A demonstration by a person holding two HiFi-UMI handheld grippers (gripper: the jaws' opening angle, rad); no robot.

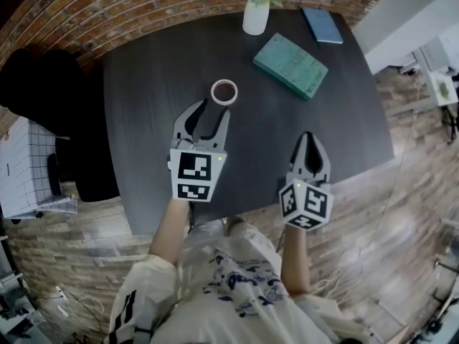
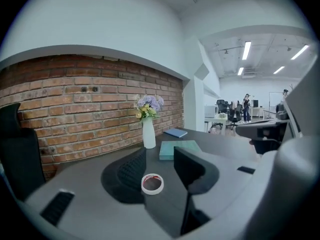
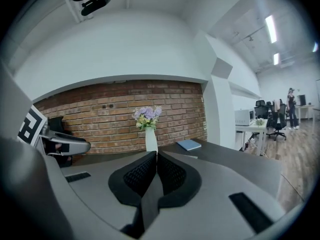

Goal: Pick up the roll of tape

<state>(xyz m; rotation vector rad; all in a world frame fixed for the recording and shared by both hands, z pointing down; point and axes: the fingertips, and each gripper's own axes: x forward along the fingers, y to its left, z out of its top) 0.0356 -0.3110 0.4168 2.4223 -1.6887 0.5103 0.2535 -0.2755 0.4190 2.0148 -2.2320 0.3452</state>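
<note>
A small white roll of tape [image 1: 224, 92] with a reddish inside lies flat on the dark table [image 1: 150, 106]. My left gripper [image 1: 213, 110] is open, just short of the roll, its tips apart on either side of the line to it. In the left gripper view the roll of tape [image 2: 152, 183] shows on the table between the two dark jaws, untouched. My right gripper [image 1: 310, 140] hangs over the table's front right part, shut with nothing in it. In the right gripper view the right gripper [image 3: 156, 156] has its pads pressed together.
A white vase with flowers [image 1: 257, 6] stands at the table's far edge. A teal book [image 1: 290, 65] lies right of the roll and a blue book [image 1: 323, 25] beyond it. A black chair [image 1: 43, 84] stands at the table's left. A brick wall runs behind.
</note>
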